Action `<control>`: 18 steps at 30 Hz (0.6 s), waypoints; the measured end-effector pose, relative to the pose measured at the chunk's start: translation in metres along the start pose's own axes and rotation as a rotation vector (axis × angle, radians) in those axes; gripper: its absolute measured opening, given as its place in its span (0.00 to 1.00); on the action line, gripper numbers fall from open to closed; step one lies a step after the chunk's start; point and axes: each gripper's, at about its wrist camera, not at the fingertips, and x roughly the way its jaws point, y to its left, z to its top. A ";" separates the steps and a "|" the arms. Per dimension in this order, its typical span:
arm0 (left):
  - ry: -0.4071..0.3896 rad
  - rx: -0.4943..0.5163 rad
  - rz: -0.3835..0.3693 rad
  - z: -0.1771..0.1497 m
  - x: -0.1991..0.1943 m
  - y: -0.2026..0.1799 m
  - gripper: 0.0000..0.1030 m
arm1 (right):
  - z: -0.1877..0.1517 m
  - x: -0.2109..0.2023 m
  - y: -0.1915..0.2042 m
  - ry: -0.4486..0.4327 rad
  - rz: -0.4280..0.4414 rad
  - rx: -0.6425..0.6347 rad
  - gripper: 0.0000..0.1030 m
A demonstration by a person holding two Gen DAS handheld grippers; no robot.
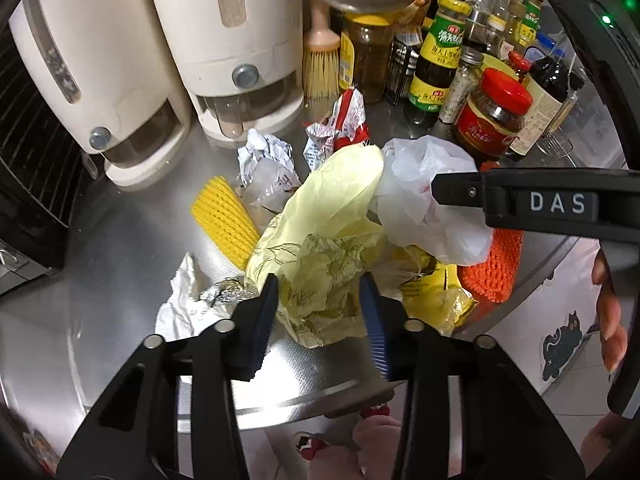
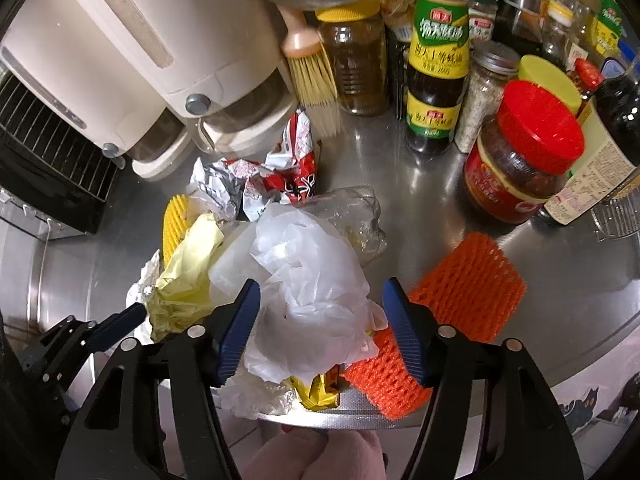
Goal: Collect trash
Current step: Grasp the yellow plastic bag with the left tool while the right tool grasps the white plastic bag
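Note:
A pile of trash lies on the steel counter (image 1: 120, 248). My left gripper (image 1: 320, 308) is open, its blue pads on either side of a pale yellow printed plastic bag (image 1: 328, 240), also in the right wrist view (image 2: 184, 276). My right gripper (image 2: 320, 324) is open around a crumpled white plastic bag (image 2: 312, 288), which also shows in the left wrist view (image 1: 420, 196). Around them lie a yellow foam net (image 1: 224, 216), an orange foam net (image 2: 460, 292), a red-and-white wrapper (image 2: 292, 164), crumpled foil (image 1: 228, 294) and a yellow packet (image 1: 432, 292).
Two cream dispensers (image 1: 224, 48) stand at the back left beside a dark wire rack (image 1: 24, 128). Jars and sauce bottles crowd the back right, with a red-lidded jar (image 2: 524, 152) nearest. A brush (image 1: 320, 64) leans there. The counter's front edge (image 2: 340, 418) is close.

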 end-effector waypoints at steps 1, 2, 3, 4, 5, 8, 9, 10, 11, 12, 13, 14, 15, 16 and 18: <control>-0.001 -0.002 -0.001 0.000 0.001 0.001 0.34 | 0.000 0.002 0.000 0.003 0.006 0.001 0.55; -0.004 -0.007 -0.006 0.002 0.002 0.002 0.33 | 0.001 0.004 0.000 0.010 0.016 0.005 0.48; -0.004 -0.011 -0.011 0.003 0.003 0.003 0.32 | 0.001 0.006 0.000 0.014 0.022 0.009 0.45; -0.004 -0.014 -0.017 0.004 0.004 0.005 0.30 | 0.002 0.007 0.000 0.015 0.023 0.010 0.40; -0.004 -0.018 -0.021 0.005 0.005 0.007 0.28 | 0.003 0.008 0.001 0.015 0.020 0.007 0.36; -0.011 -0.028 -0.029 0.009 0.005 0.009 0.21 | 0.005 0.008 0.005 0.008 0.017 -0.007 0.24; -0.012 -0.029 -0.029 0.010 0.004 0.010 0.20 | 0.006 0.007 0.006 0.003 0.012 -0.014 0.22; -0.016 -0.030 -0.028 0.011 0.004 0.011 0.19 | 0.007 0.006 0.007 0.000 0.010 -0.018 0.19; -0.019 -0.031 -0.027 0.011 0.004 0.011 0.18 | 0.008 0.004 0.008 -0.005 0.010 -0.022 0.16; -0.023 -0.033 -0.026 0.012 0.003 0.012 0.17 | 0.009 0.003 0.008 -0.008 0.010 -0.024 0.15; -0.028 -0.036 -0.026 0.013 0.001 0.013 0.17 | 0.010 -0.001 0.009 -0.017 0.009 -0.026 0.14; -0.033 -0.038 -0.026 0.014 -0.001 0.014 0.16 | 0.011 -0.005 0.009 -0.028 0.010 -0.028 0.13; -0.037 -0.041 -0.026 0.014 -0.003 0.014 0.16 | 0.012 -0.010 0.010 -0.040 0.012 -0.028 0.13; -0.042 -0.044 -0.028 0.015 -0.006 0.015 0.15 | 0.013 -0.015 0.010 -0.050 0.013 -0.026 0.12; -0.060 -0.054 -0.027 0.017 -0.015 0.018 0.15 | 0.015 -0.025 0.010 -0.074 0.013 -0.024 0.12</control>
